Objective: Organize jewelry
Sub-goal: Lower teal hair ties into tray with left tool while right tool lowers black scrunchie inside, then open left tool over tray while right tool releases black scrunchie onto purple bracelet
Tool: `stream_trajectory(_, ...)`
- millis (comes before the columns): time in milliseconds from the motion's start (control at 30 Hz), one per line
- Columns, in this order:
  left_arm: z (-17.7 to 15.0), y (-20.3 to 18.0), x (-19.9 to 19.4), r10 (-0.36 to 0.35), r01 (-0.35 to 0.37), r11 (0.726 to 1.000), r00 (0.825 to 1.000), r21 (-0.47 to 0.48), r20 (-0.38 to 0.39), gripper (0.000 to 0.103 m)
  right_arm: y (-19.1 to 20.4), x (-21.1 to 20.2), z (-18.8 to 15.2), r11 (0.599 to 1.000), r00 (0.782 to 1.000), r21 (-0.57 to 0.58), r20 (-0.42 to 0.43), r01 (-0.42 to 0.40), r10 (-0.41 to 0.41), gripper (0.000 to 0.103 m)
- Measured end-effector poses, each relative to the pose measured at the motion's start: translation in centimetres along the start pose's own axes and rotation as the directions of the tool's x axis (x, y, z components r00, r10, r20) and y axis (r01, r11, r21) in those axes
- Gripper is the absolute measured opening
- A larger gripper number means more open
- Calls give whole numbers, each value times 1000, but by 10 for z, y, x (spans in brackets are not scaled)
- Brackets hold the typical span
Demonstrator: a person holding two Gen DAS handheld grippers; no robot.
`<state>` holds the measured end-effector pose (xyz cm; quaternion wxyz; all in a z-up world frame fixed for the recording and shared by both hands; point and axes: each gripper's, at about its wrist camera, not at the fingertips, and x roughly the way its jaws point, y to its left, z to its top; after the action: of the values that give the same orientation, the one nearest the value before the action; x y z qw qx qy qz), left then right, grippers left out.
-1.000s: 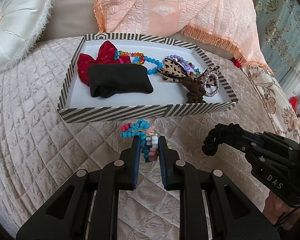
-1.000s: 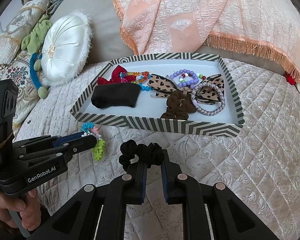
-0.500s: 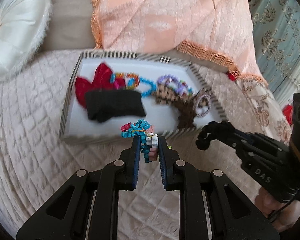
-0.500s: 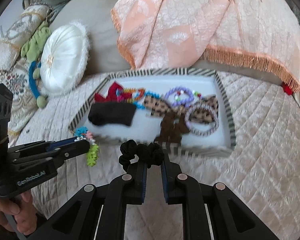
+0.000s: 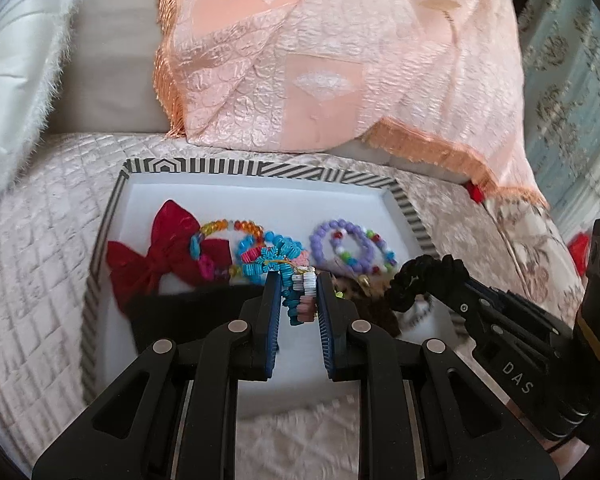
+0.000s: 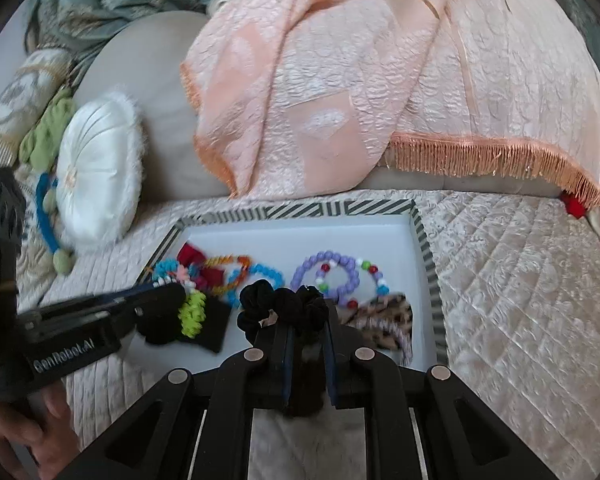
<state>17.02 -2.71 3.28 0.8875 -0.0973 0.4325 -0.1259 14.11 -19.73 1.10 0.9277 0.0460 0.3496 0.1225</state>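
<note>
- Both grippers have moved forward from the quilt to hover over the striped tray (image 5: 260, 169).
- The left gripper (image 5: 298, 292) clamps a colourful beaded bracelet (image 5: 278, 266) above the black cloth (image 5: 188, 312).
- The right gripper (image 6: 306, 322) pinches a black scrunchie (image 6: 284, 306) above the tray's middle.

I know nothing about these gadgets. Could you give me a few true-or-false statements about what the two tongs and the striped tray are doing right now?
1. The left tongs grip a colourful beaded bracelet. True.
2. The right tongs are empty. False: they hold a black scrunchie.
3. The striped tray rests on a quilted bedspread. True.
4. The tray holds only one item. False: a red bow, a purple bead bracelet and more lie inside.
</note>
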Motion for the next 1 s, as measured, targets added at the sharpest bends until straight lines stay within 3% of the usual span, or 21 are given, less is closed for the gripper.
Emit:
stream_trajectory(267, 4, 18, 43, 35, -40, 995, 998, -94, -49, 16, -12, 52, 19, 992, 999, 124, -46, 10, -4, 12)
stream_trajectory(467, -2, 20, 53, 48, -53, 996, 996, -73, -73, 16, -21, 81, 17, 982, 985, 168, -161, 88, -61, 12)
stream_trajectory(633, -4, 21, 54, 48, -54, 996, 996, -71, -79, 16, -27, 85, 16, 983, 983, 166, -179, 79, -49, 12)
stream_trajectory(767, -4, 19, 53, 51, -57, 996, 995, -71, -83, 21, -29, 83, 13, 986, 982, 156, -185, 60, -30, 19)
stream_trajectory(900, -3, 18, 47, 61, -66, 995, 996, -72, -64, 36, -29, 77, 13, 987, 987, 154, -161, 40, -14, 20)
stream_trajectory(1000, -3, 16, 45, 78, -81, 995, 996, -65, -53, 37, -27, 68, 14, 989, 990, 146, -143, 35, -14, 20)
